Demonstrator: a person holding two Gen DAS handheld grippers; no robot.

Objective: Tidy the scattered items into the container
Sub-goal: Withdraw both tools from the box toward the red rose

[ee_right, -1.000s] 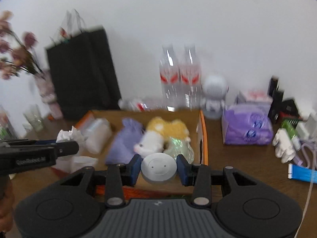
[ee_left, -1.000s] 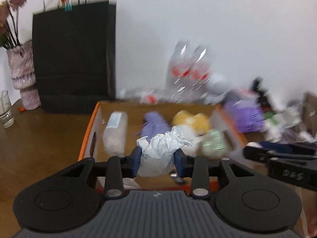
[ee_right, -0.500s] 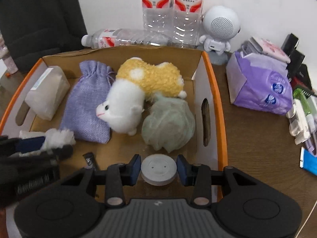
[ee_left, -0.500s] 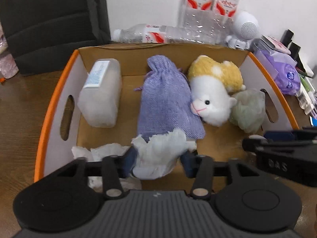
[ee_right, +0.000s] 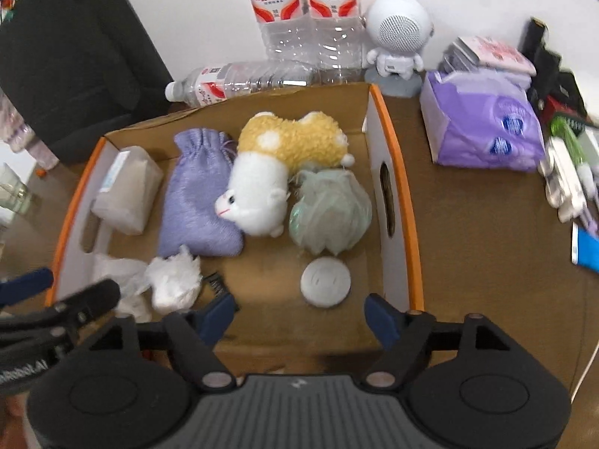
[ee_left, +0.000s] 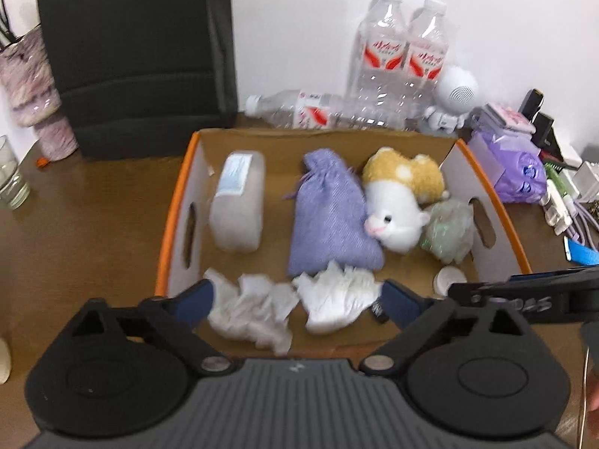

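Observation:
The orange-rimmed cardboard box point(ee_left: 170, 224) point(ee_right: 406, 205) holds a plastic tub point(ee_left: 237, 205), a purple pouch point(ee_left: 329, 213) point(ee_right: 198, 205), a plush toy point(ee_left: 397, 202) point(ee_right: 277, 176) and a green mesh puff point(ee_left: 447, 230) point(ee_right: 329, 211). My left gripper point(ee_left: 295, 295) is open above the box's near end; a crumpled white tissue point(ee_left: 337, 297) point(ee_right: 174, 280) lies loose between its fingers beside another tissue point(ee_left: 254, 312). My right gripper point(ee_right: 299, 312) is open just behind a round white disc point(ee_right: 325, 280) point(ee_left: 447, 278) lying on the box floor.
Water bottles point(ee_right: 303, 11), one lying point(ee_right: 243, 80), a white robot speaker point(ee_right: 398, 33) and a black bag point(ee_left: 138, 56) stand behind the box. A purple tissue pack point(ee_right: 483, 127) and small clutter point(ee_right: 569, 172) lie right. A glass point(ee_left: 9, 176) and vase point(ee_left: 33, 86) stand left.
Both grippers came down over the box and opened. The left let go of the crumpled tissue and the right let go of the white disc; both now lie on the box floor.

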